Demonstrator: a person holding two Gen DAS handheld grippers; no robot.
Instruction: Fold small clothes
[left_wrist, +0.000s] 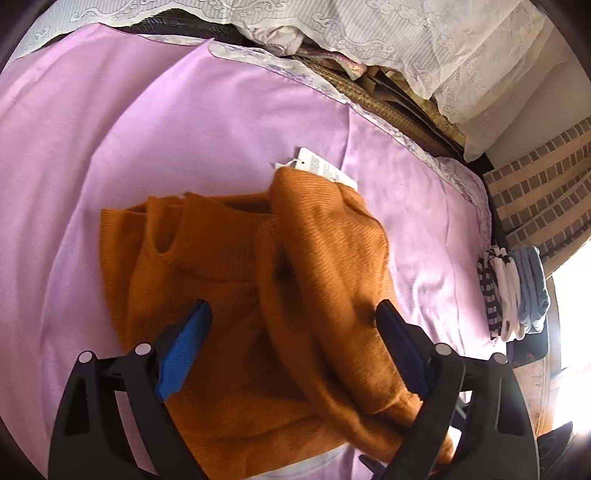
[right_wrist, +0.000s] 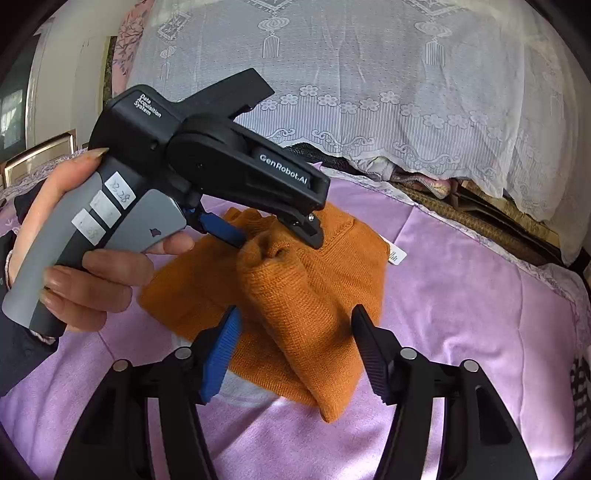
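An orange knit sweater (left_wrist: 229, 295) lies on the purple bedsheet (left_wrist: 110, 129), one sleeve (left_wrist: 325, 266) folded across its body. A white paper tag (left_wrist: 321, 168) sticks out at its far edge. My left gripper (left_wrist: 291, 314) is open, its jaws wide apart just above the sweater, straddling the folded sleeve. In the right wrist view the left gripper (right_wrist: 280, 236) hovers over the sweater (right_wrist: 314, 295), held by a hand. My right gripper (right_wrist: 295, 317) is open and empty, its fingers either side of the sleeve end (right_wrist: 325, 387).
A stack of folded small clothes (left_wrist: 513, 291), striped, white and grey, sits at the sheet's right edge. A lace cover (right_wrist: 369, 74) drapes over piled bedding behind the sheet. A brick-pattern wall (left_wrist: 546, 177) is at the right.
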